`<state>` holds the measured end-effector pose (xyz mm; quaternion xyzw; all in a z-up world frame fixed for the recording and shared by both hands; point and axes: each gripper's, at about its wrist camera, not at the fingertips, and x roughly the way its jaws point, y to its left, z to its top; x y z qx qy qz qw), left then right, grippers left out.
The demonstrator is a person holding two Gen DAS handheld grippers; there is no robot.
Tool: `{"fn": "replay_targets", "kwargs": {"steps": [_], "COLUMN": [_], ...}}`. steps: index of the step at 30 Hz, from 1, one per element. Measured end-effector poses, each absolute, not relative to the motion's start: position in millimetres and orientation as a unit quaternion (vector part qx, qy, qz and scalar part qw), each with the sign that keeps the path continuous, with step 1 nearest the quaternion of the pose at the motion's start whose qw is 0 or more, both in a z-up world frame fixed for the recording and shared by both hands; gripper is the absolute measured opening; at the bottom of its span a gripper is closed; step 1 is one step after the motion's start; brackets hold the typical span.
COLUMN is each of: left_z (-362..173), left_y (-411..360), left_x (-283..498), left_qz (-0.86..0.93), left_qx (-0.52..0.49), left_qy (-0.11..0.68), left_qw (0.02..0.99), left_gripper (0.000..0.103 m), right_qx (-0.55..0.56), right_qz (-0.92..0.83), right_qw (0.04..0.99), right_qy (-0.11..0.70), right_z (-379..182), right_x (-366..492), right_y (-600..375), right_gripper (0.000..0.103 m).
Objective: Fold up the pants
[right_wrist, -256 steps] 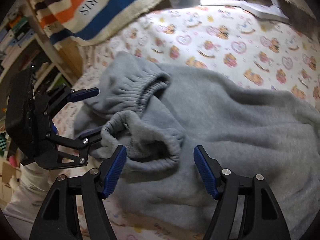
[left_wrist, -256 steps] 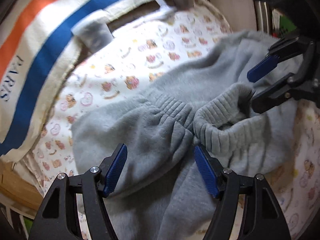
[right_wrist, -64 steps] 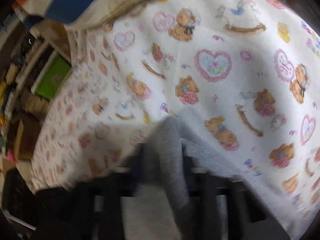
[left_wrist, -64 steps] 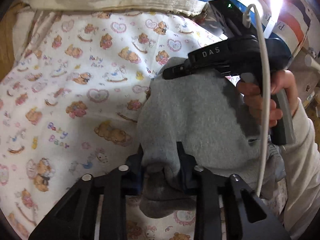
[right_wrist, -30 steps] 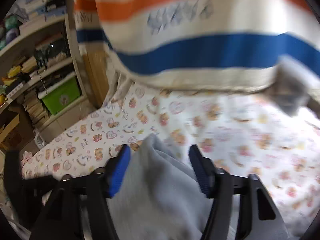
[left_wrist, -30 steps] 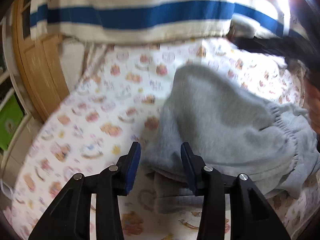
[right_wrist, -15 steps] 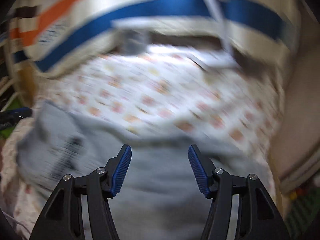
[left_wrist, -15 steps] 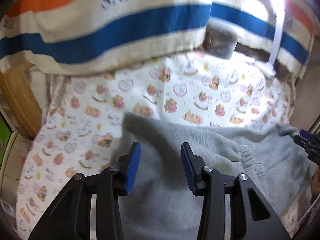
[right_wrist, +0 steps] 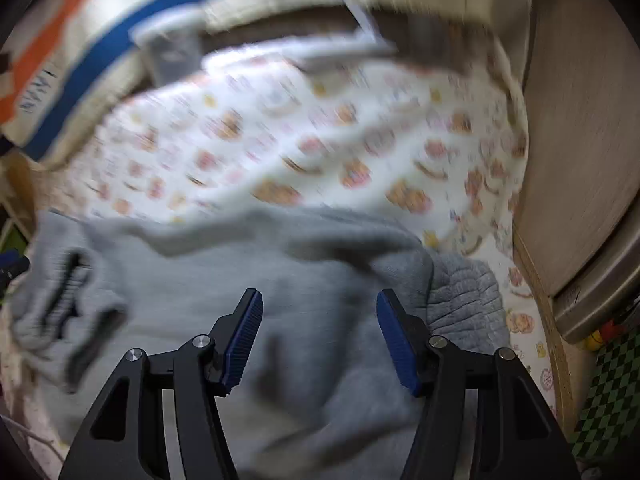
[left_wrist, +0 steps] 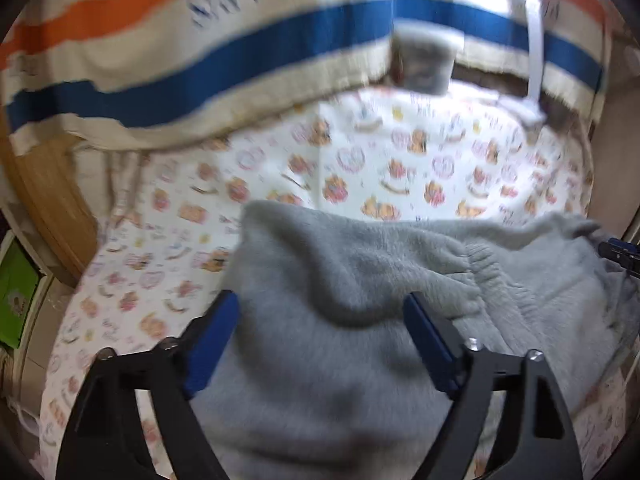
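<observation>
The grey fleece pants (left_wrist: pixel 360 280) lie in a folded heap on the bear-print sheet (left_wrist: pixel 360 160), with a ribbed cuff (left_wrist: pixel 492 276) showing on top. My left gripper (left_wrist: pixel 320 336) hovers over the near part of the heap. Its jaws are opening wide, and the blue pads (left_wrist: pixel 212 340) press on nothing. In the right wrist view the same pants (right_wrist: pixel 240 280) spread across the lower half, and my right gripper (right_wrist: pixel 320 332) hangs open above them, holding nothing. The right gripper's tip (left_wrist: pixel 620 252) peeks in at the right edge of the left wrist view.
A striped blanket (left_wrist: pixel 200 60) in orange, cream and blue with lettering hangs behind the bed. A wooden board (right_wrist: pixel 580 140) borders the bed on the right. A wooden post (left_wrist: pixel 48 200) and a green box (left_wrist: pixel 16 300) stand at the left.
My left gripper's jaws have spread wide and it has drawn back a little over the pants. My right gripper has swung across the bed and now looks down on the heap.
</observation>
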<state>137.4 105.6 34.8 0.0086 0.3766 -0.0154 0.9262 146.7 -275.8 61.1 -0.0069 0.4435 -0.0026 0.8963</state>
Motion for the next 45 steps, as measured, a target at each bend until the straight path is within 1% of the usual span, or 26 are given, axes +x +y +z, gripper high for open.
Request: {"fn": "replay_targets", "kwargs": {"steps": [1,3,4,5,6,9,14,18,21,22,23,24,25,26,27,30,33,34,35,37,40,42,45], "left_z": [39.2,42.6,41.3,37.7,30.5,-4.0,-23.7,-30.3,-47.0,-53.2,-53.5,-51.9,-49.5,-44.4,-37.7,-19.4,-8.7,-6.6,-5.3,-2.0,-2.3,-3.1,-3.3], "left_y": [109.3,118.4,124.4,131.5,140.6,170.5,197.0,193.8,196.9,197.5,196.7,194.3,191.5,189.0,185.7,172.3,160.6,155.8,151.3,136.6,108.6,97.3,89.7], "left_x": [127.9,114.4,109.7,107.1,106.3,108.8,94.2,93.4,102.1,104.4,102.7,99.6,97.4,93.1,88.7,80.8,76.7,74.2,71.1,61.9,37.9,27.7,27.3], "left_qz": [-0.006,0.014,0.021,0.024,0.024,0.024,0.002,0.002,-0.005,-0.008,-0.005,-0.011,-0.02,-0.002,0.01,0.012,0.016,0.017,0.017,0.019,-0.006,-0.019,-0.031], "left_qx": [0.011,0.019,0.02,0.015,-0.001,-0.07,-0.165,-0.169,-0.187,-0.195,-0.195,-0.194,-0.195,-0.185,-0.171,-0.139,-0.106,-0.097,-0.086,-0.047,0.024,0.05,0.066], "left_qy": [0.368,0.357,0.357,0.363,0.378,0.444,0.439,0.43,0.439,0.443,0.434,0.425,0.424,0.415,0.402,0.377,0.358,0.351,0.342,0.311,0.254,0.229,0.218], "left_qw": [0.93,0.934,0.934,0.931,0.926,0.893,0.883,0.887,0.879,0.875,0.88,0.884,0.884,0.891,0.899,0.916,0.928,0.931,0.936,0.949,0.967,0.972,0.973], "left_gripper": [0.087,0.094,0.096,0.099,0.1,0.098,0.098,0.098,0.098,0.096,0.09,0.07,0.064,0.043,0.03,0.025,0.024,0.024,0.024,0.024,0.024,0.024,0.024], "right_qx": [-0.001,-0.003,-0.009,-0.015,-0.024,-0.042,-0.044,-0.049,-0.066,-0.068,-0.07,-0.076,-0.081,-0.09,-0.105,-0.14,-0.139,-0.137,-0.128,-0.097,-0.082,-0.095,-0.124], "right_qz": [0.018,0.055,0.079,0.093,0.108,0.147,0.196,0.227,0.229,0.231,0.234,0.235,0.231,0.221,0.213,0.202,0.205,0.203,0.2,0.199,0.204,0.208,0.191], "right_qw": [0.9,0.901,0.9,0.899,0.896,0.888,0.874,0.874,0.878,0.878,0.877,0.878,0.88,0.883,0.884,0.877,0.861,0.853,0.848,0.837,0.818,0.808,0.799], "right_qy": [0.436,0.431,0.429,0.429,0.43,0.434,0.443,0.427,0.415,0.413,0.413,0.411,0.408,0.404,0.402,0.413,0.445,0.46,0.474,0.501,0.531,0.544,0.557], "right_z": [68.4,77.0,79.7,79.9,79.7,74.2,73.0,89.5,98.3,99.7,101.2,101.9,102.0,101.1,98.9,92.2,88.1,85.9,83.5,78.6,74.3,73.1,75.1], "right_x": [138.4,128.0,120.2,115.7,108.9,98.7,108.4,123.3,132.9,136.7,139.3,143.2,145.3,148.0,151.4,168.4,195.6,207.2,216.5,235.5,252.7,256.4,261.7], "right_y": [-269.2,-253.5,-240.9,-232.2,-221.1,-187.3,-135.7,-84.5,-50.8,-39.9,-32.4,-22.7,-17.8,-11.3,-3.7,15.5,34.1,42.1,47.4,58.2,77.1,91.4,106.0], "right_gripper": [0.061,0.061,0.062,0.062,0.062,0.062,0.062,0.062,0.062,0.062,0.062,0.062,0.062,0.062,0.062,0.062,0.063,0.067,0.069,0.069,0.069,0.069,0.069]}}
